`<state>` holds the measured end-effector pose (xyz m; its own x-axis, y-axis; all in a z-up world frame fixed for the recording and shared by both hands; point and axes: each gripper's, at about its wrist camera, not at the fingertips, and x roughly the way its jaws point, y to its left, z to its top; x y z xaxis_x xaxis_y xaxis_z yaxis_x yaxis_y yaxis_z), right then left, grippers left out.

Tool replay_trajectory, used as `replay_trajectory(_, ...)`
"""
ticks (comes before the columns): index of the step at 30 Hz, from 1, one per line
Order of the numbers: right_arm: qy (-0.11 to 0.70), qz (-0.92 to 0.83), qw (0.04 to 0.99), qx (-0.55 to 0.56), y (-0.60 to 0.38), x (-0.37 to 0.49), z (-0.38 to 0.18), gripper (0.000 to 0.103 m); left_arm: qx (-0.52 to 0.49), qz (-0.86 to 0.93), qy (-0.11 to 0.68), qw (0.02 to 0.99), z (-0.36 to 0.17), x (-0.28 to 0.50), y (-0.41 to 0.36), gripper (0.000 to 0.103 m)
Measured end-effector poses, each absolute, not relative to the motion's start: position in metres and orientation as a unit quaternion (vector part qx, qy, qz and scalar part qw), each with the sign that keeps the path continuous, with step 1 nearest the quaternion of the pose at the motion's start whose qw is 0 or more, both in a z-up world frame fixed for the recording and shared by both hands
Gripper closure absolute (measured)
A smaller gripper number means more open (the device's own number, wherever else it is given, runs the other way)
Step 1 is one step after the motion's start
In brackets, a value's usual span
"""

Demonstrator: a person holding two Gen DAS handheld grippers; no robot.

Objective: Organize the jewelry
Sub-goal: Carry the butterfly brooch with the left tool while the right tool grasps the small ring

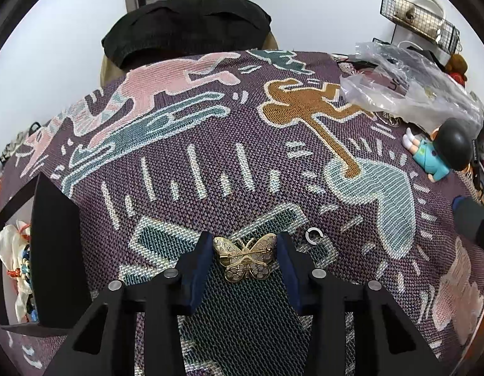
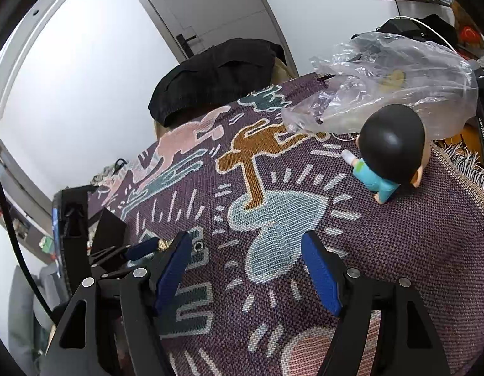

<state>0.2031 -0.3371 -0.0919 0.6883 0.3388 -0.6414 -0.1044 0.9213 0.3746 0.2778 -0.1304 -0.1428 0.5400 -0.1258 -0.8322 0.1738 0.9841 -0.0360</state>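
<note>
Butterfly brooch [image 1: 245, 258] lies pin-side up, face hidden, between left claw [image 1: 245, 261] pads.

The left gripper [image 1: 245, 258] points steeply down, its navy pads [image 1: 200, 266] partly closed, flanking a small object at 12 o'clock. The right gripper [image 2: 246, 269] tilts down, jaws spread wide and empty.

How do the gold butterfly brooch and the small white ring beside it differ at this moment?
The butterfly brooch is gold, filigreed and the larger; the white ring is plain, tiny and has a gap in it. The brooch sits between the left hand-held gripper fingers; the ring lies just outside them. Both rest on the patterned cloth.
</note>
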Motion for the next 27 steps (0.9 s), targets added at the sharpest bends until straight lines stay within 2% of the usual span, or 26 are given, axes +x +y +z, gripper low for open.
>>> replay_trajectory(10, 0.397, 0.123, 0.901, 0.126, -0.310, 0.214, -0.103, 0.031, -0.013, -0.101, 0.447, 0.889, -0.113, 0.263, -0.103, 0.060)
replay_trajectory(13, 0.405, 0.127, 0.898, 0.117, -0.299, 0.219, -0.106, 0.038, -0.021, -0.104, 0.434, 0.895, -0.100, 0.255, -0.095, 0.060)
replay_trajectory(20, 0.421, 0.127, 0.894, 0.084, -0.270, 0.231, -0.111, 0.039, -0.047, -0.103, 0.411, 0.904, -0.081, 0.243, -0.070, 0.060)
replay_trajectory(24, 0.434, 0.127, 0.890, 0.064, -0.255, 0.238, -0.116, 0.053, -0.068, -0.096, 0.399, 0.910, -0.072, 0.237, -0.048, 0.060)
replay_trajectory(27, 0.440, 0.114, 0.890, 0.034, -0.242, 0.243, -0.121, 0.054, -0.083, -0.090, 0.390, 0.913, -0.068, 0.232, -0.032, 0.060)
